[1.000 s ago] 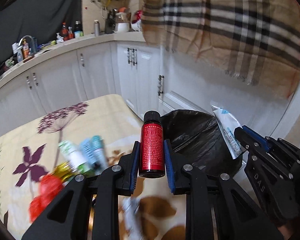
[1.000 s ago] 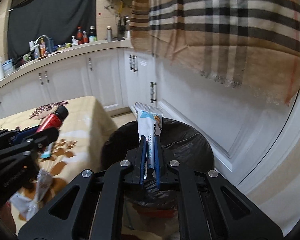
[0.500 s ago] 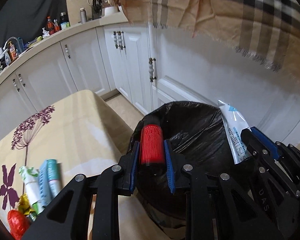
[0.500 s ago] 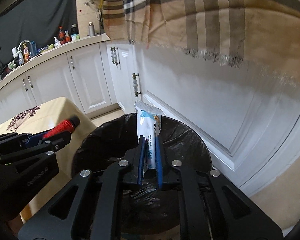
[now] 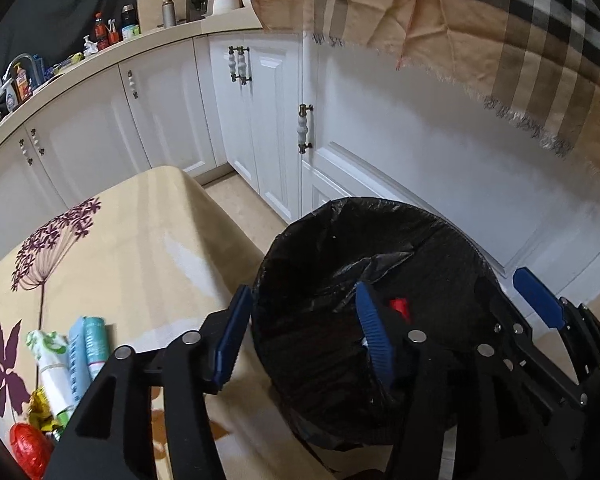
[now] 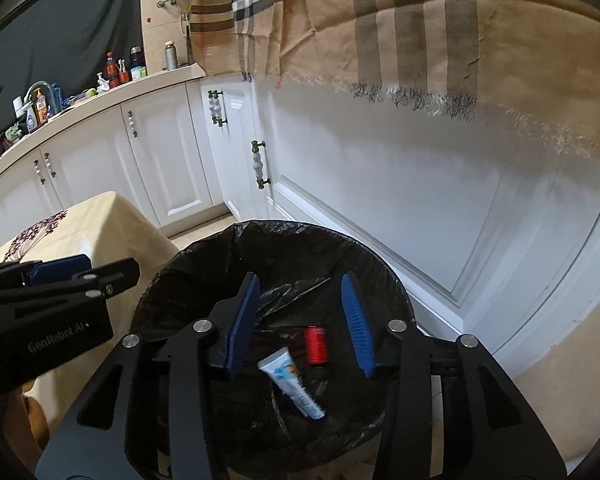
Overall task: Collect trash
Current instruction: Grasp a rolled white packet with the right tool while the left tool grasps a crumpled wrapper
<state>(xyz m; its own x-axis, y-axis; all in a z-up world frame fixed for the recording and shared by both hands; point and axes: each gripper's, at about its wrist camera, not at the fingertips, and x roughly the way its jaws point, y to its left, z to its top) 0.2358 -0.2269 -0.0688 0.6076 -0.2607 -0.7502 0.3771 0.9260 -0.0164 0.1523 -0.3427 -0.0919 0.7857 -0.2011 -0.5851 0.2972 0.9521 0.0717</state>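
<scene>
A bin lined with a black bag (image 5: 340,236) (image 6: 204,248) stands on the floor beside the table. My left gripper (image 5: 300,336) is open and empty above the bin's near rim. My right gripper (image 6: 300,320) is open and empty over the bin's mouth. A red bottle (image 6: 315,345) and a white and blue tube (image 6: 292,380) lie inside the bag; a bit of the red bottle (image 5: 398,306) shows in the left wrist view. The right gripper's blue pad (image 5: 538,302) shows at the right of the left wrist view.
A table with a cream floral cloth (image 5: 120,248) holds more trash at its near left: a white and green tube (image 5: 54,368), teal tubes (image 5: 88,348), a red wrapper (image 5: 28,448). White cabinets (image 5: 268,128) and a hanging plaid cloth (image 5: 480,20) stand behind the bin.
Both grippers opened over the bin. The red bottle left my left gripper and the tube left my right gripper; both now lie in the black bag.
</scene>
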